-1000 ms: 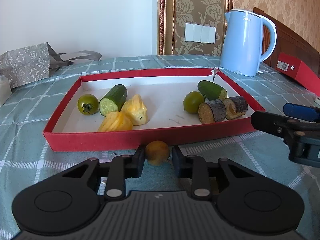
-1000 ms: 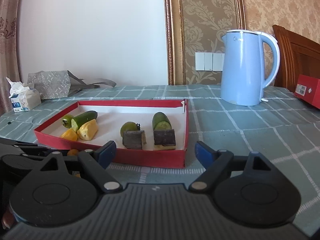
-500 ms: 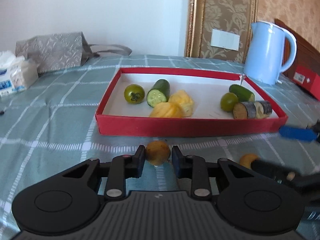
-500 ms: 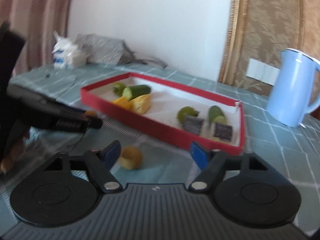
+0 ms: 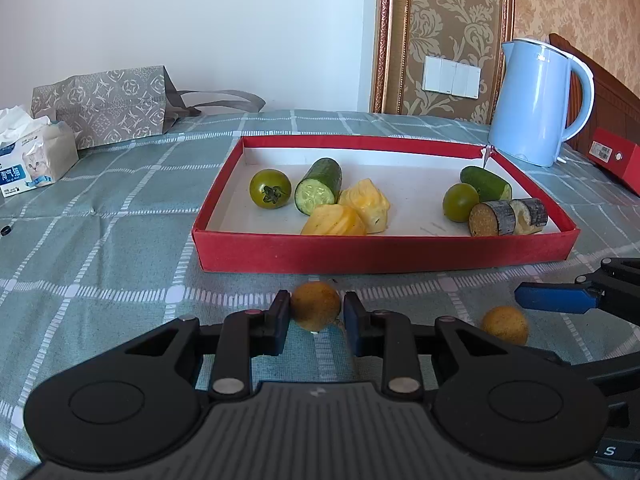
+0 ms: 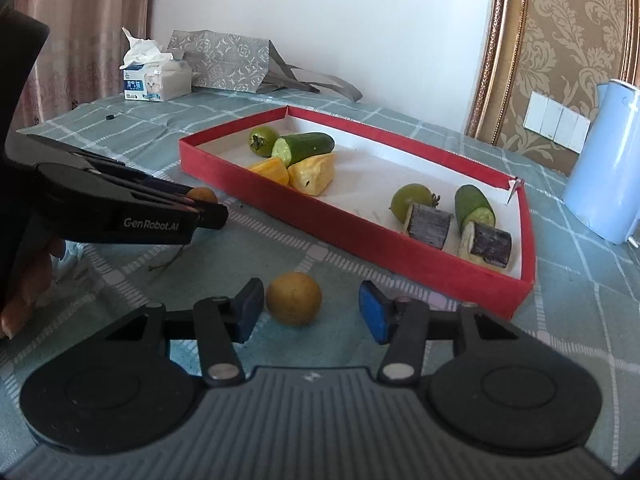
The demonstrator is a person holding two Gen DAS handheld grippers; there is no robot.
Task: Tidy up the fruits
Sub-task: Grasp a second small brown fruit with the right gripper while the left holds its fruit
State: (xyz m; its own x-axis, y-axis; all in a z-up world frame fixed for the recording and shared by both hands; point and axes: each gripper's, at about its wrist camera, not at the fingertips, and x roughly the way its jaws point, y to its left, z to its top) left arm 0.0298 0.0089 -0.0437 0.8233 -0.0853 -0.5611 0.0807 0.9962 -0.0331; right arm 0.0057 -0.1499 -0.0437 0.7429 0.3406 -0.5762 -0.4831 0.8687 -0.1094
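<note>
Red tray [image 5: 384, 254] lies just ahead of both grippers on the checked cloth. Contents, left group: a green tomato [image 5: 270, 189], a cucumber piece [image 5: 319, 191], two yellow pineapple chunks [image 5: 350, 214]. Right group: a second tomato [image 5: 460, 202], a second cucumber piece [image 5: 486, 183], two dark-skinned cut pieces [image 5: 506, 217].

Left gripper [image 5: 316, 316]: clenched on a small brown-yellow fruit [image 5: 315, 306], pads against both sides, just short of the tray's near wall.

Right gripper [image 6: 310, 312]: jaws closing; a second small fruit [image 6: 294, 298] sits on the cloth between them, close to the left pad, a gap at the right pad. Not yet gripped.

Left view only: whole blue kettle [image 5: 536, 102] beyond the tray's far right corner, red box [image 5: 616, 160] beside it. Right view only: curtain [image 6: 80, 32], and the left gripper from the side with part of the hand [image 6: 28, 280] holding it. Tissue pack [image 6: 156, 76] and grey bag [image 6: 224, 62] appear in both.
</note>
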